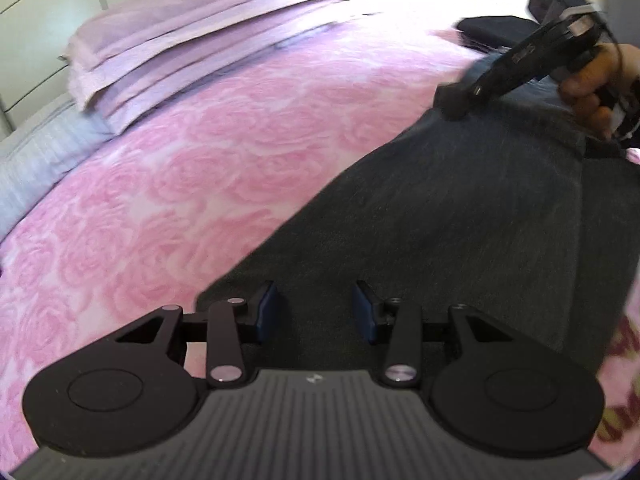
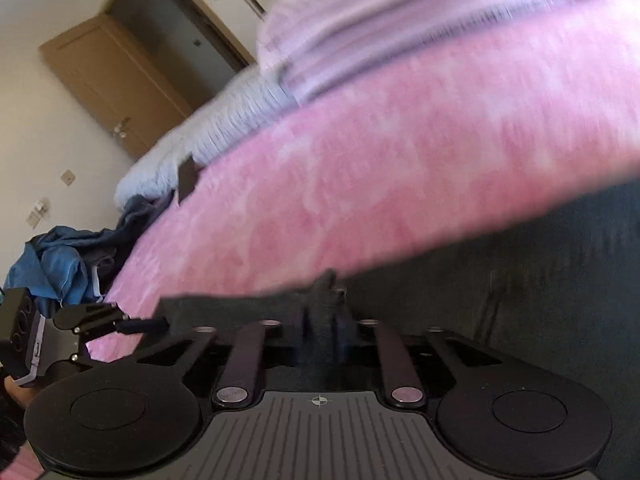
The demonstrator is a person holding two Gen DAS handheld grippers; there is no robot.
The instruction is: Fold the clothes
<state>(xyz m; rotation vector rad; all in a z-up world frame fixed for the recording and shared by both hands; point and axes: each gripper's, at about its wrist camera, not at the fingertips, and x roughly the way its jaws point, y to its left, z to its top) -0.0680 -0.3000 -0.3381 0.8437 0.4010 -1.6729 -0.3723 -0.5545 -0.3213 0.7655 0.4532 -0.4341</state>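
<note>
A dark grey garment lies spread on a pink rose-patterned bedspread. My left gripper is open, its blue pads just above the garment's near edge, holding nothing. My right gripper is shut on a pinched fold of the dark grey garment at its edge. In the left wrist view the right gripper presses on the garment's far end, held by a hand. In the right wrist view the left gripper shows at the lower left by the garment's corner.
Folded lilac bedding lies at the head of the bed, with a grey-blue pillow beside it. Another dark folded item lies beyond the garment. A heap of blue clothes sits at the bed's far side. A wooden door stands behind.
</note>
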